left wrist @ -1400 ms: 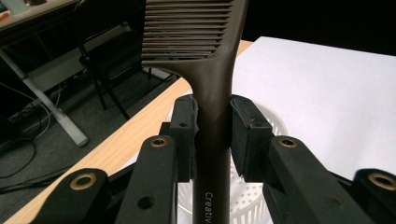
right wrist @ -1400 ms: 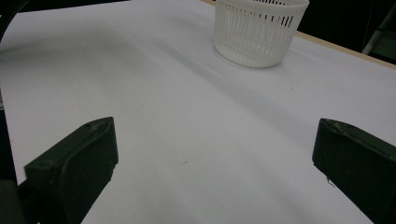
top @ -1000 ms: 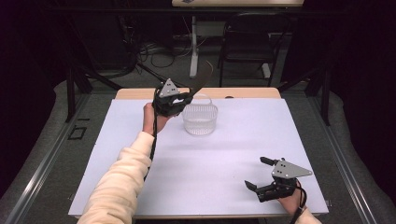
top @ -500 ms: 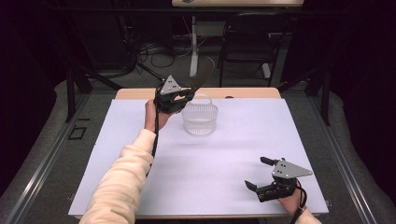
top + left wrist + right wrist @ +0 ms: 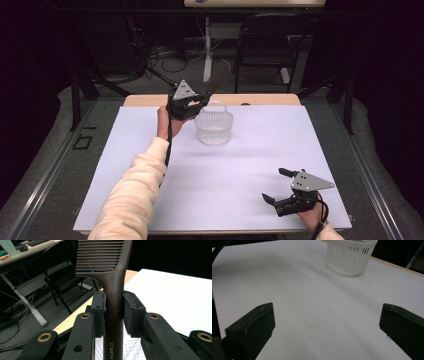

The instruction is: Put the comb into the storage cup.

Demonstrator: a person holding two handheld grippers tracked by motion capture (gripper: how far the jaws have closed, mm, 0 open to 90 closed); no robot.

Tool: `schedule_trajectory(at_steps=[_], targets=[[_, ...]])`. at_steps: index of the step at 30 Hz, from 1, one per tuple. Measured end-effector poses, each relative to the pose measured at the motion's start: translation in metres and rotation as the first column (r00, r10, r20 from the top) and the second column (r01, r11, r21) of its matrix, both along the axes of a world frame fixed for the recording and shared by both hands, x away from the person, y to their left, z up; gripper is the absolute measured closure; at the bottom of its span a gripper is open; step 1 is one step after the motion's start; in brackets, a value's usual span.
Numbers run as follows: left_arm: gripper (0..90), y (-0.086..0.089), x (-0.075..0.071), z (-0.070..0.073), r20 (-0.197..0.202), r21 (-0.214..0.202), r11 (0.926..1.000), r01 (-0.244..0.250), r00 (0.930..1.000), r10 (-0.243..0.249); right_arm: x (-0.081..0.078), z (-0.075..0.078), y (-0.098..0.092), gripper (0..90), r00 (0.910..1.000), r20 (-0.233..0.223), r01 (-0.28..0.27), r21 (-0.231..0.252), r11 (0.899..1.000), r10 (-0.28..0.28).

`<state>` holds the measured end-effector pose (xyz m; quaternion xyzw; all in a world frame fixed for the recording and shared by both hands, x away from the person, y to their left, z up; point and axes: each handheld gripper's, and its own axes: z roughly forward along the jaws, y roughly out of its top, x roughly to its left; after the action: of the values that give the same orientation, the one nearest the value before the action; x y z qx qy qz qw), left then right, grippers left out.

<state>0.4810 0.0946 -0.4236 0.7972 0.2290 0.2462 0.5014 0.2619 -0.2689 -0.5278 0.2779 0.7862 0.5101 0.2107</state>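
One comb point(image 5: 113, 287) and one basket point(image 5: 214, 127) — that's the whole game, and you've got the first half in hand. Your left gripper point(image 5: 113, 312) has its jaws clamped on the comb's brown handle; in the left gripper view the pads squeeze the shaft from both sides, the teeth fanning out above them. From the high view, the comb point(image 5: 216, 80) sticks up and away from your left gripper point(image 5: 192, 102), raised off the table just beside the basket's left rim, with the head tilted off toward the far side.

So the pick-up looks done. What's left, by my reading, is the drop: the comb isn't in the white slatted basket, and the basket looks empty as far as the right gripper view lets me see through its slatted wall point(image 5: 349, 257). You'd need to carry the comb over the rim, tip it down and let go. It's a long comb for a small round basket, so expect it to lean on the rim rather than lie flat.

Your right gripper point(image 5: 282, 192) rests near the front right corner of the white sheet point(image 5: 250, 165), well apart from the basket, jaws spread wide with nothing between them. It has no part in this yet.
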Motion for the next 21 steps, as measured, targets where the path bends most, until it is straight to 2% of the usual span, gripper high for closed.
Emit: schedule_trajectory(at_steps=[21], targets=[[72.5,-0.0104,0.0072,-0.0064,0.012,-0.024,0.9996,0.013,0.9998,-0.013,-0.0004,0.0000,-0.0001,0.0,1.0000,-0.002,0.002,0.002,1.000,-0.002]])
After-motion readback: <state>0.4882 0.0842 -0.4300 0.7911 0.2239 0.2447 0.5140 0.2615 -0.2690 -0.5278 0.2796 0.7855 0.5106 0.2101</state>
